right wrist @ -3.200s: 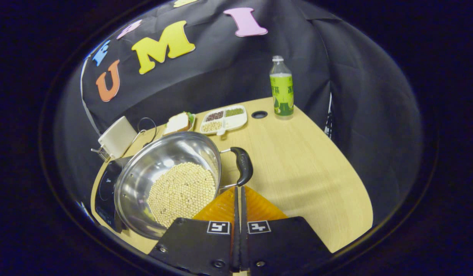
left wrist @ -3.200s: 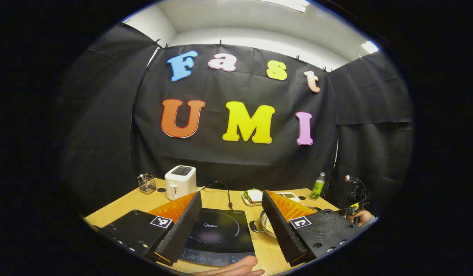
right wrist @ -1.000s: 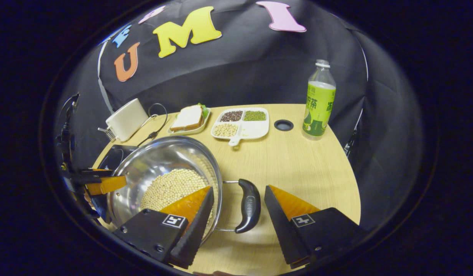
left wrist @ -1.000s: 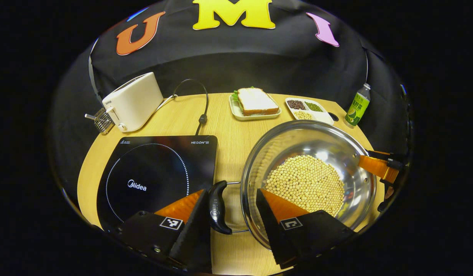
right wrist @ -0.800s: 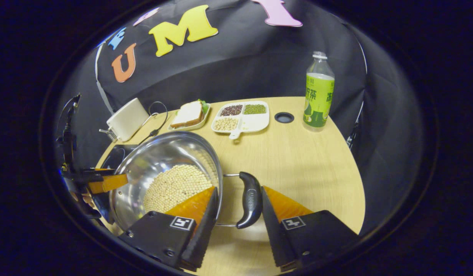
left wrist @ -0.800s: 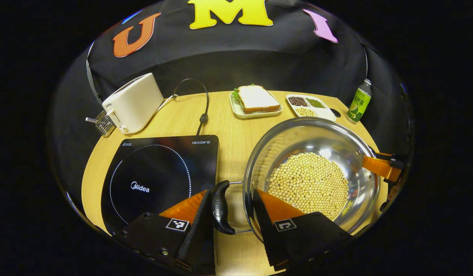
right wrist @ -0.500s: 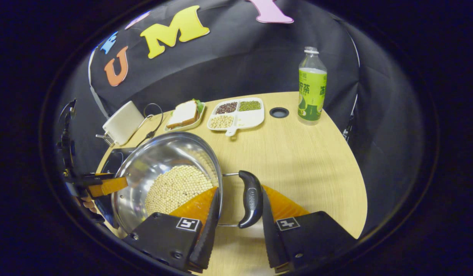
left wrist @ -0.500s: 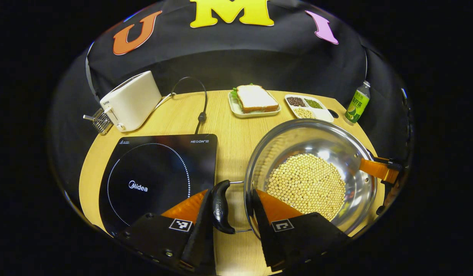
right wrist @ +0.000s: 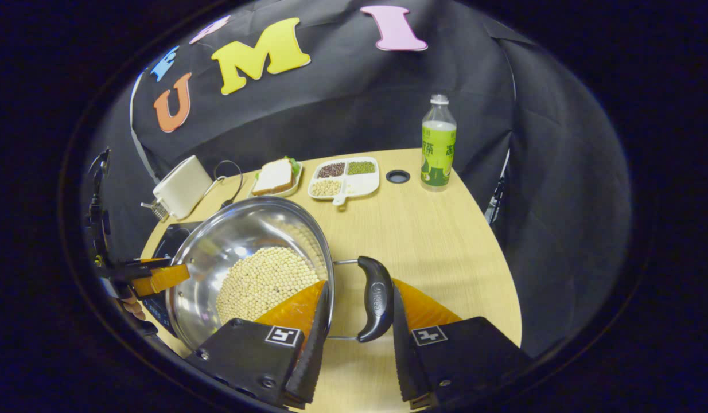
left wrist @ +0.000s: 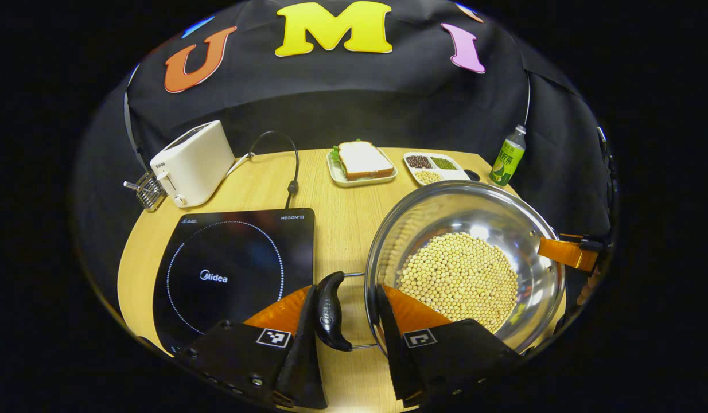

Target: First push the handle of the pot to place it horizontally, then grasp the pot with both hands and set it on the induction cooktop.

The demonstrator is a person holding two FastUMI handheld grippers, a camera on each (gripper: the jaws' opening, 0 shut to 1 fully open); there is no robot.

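Both side handles of the pot (left wrist: 466,258) lie level. The pot rests on the worktop (left wrist: 342,212), just beside the induction cooktop (left wrist: 233,269) at its 3 o'clock, and holds a bed of pale beans (left wrist: 460,278).

The left hand-held gripper (left wrist: 345,321) straddles the left handle (left wrist: 329,311): one finger presses the grip, the other lies against the pot's rim, so a two-sided clamp on the grip is not confirmed. The right hand-held gripper (right wrist: 357,321) stands likewise about the right handle (right wrist: 376,298).

Judged risks: if either hold bears on one side only, the handle may pivot or slip during the lift. Uneven raising would tilt the pot and shift or spill the beans. A low carry could strike the cooktop's edge.
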